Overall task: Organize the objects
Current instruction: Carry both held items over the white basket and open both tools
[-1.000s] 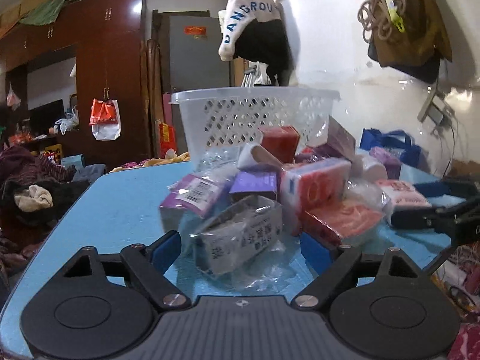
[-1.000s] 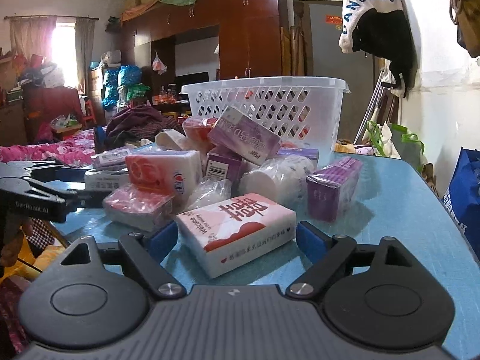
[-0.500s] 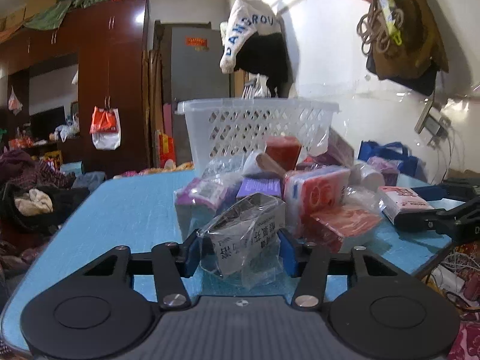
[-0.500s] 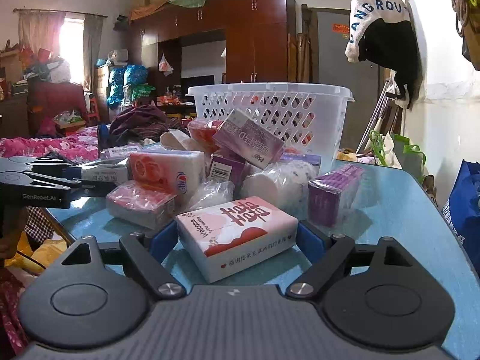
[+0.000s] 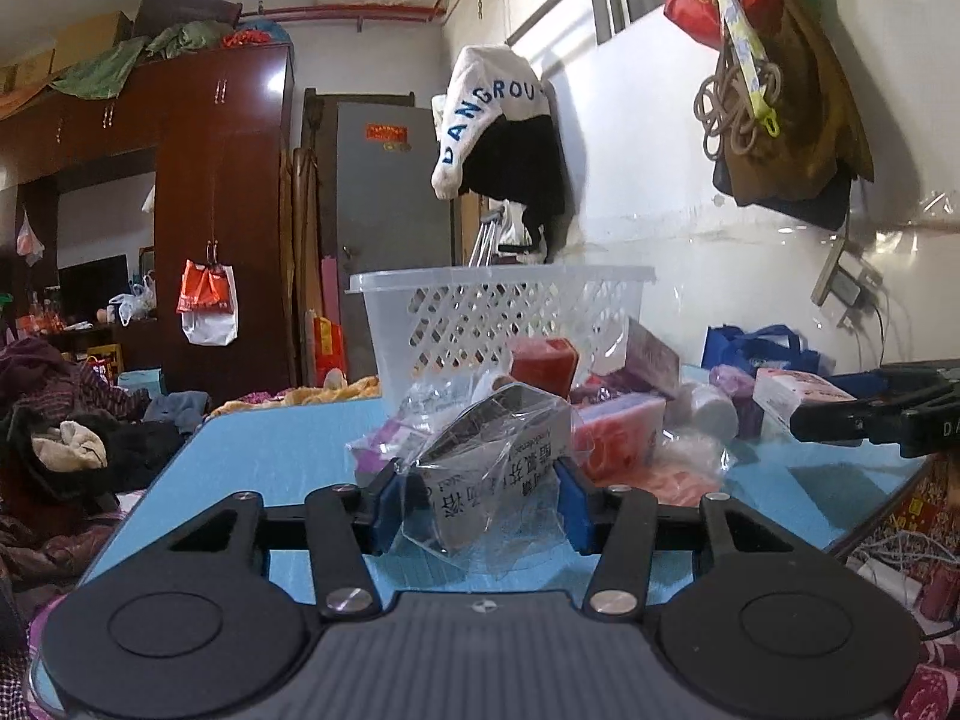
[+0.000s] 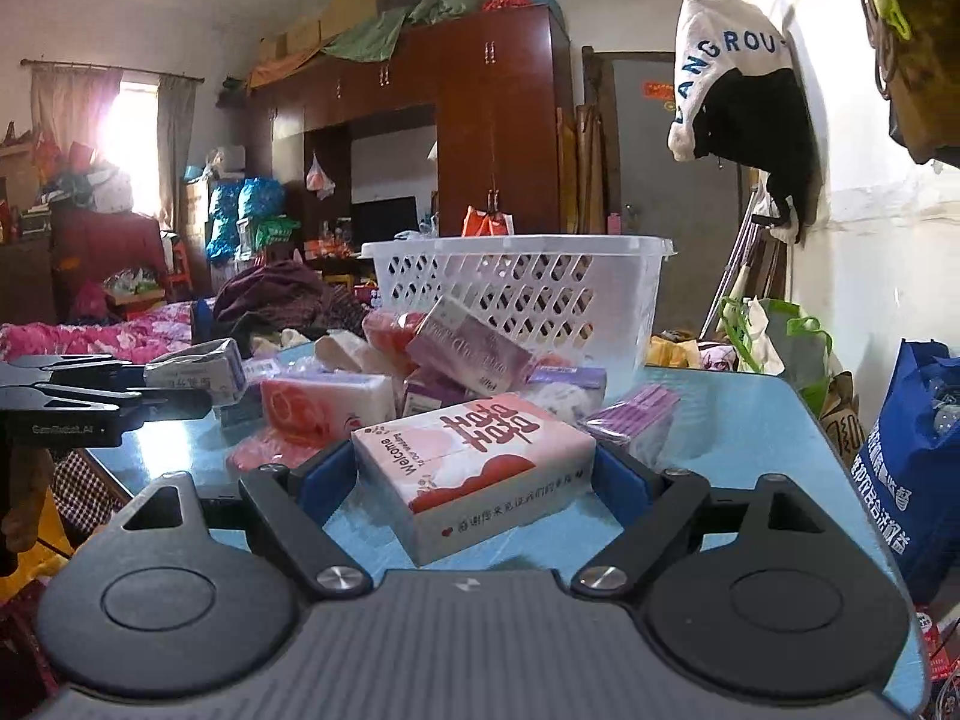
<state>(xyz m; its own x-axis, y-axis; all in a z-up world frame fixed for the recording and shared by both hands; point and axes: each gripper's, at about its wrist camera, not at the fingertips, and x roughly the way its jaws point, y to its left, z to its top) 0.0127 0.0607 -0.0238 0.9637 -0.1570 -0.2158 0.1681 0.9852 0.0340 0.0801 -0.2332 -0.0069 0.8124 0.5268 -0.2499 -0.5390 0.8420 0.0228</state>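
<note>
A blue surface is shown from two gripper cameras, with a heap of small wrapped packs in front of a white basket that stands at the far side. In the left wrist view, the left gripper is seen with its blue fingers having just been closing, and they are now pinched on a grey box wrapped in loose clear plastic, which is held tilted just above the surface at the near edge of the heap. Behind it lie a red and white pack and a purple pack. In the right wrist view, the right gripper is seen with its fingers having just been closing a little, and they are now pressed on both ends of a pink and white tissue pack printed "Welcome", which is held at the near side of the heap. A purple box is propped on top of the heap, touching the basket. The left gripper is visible at the left edge, with the grey box between its fingers.
</note>
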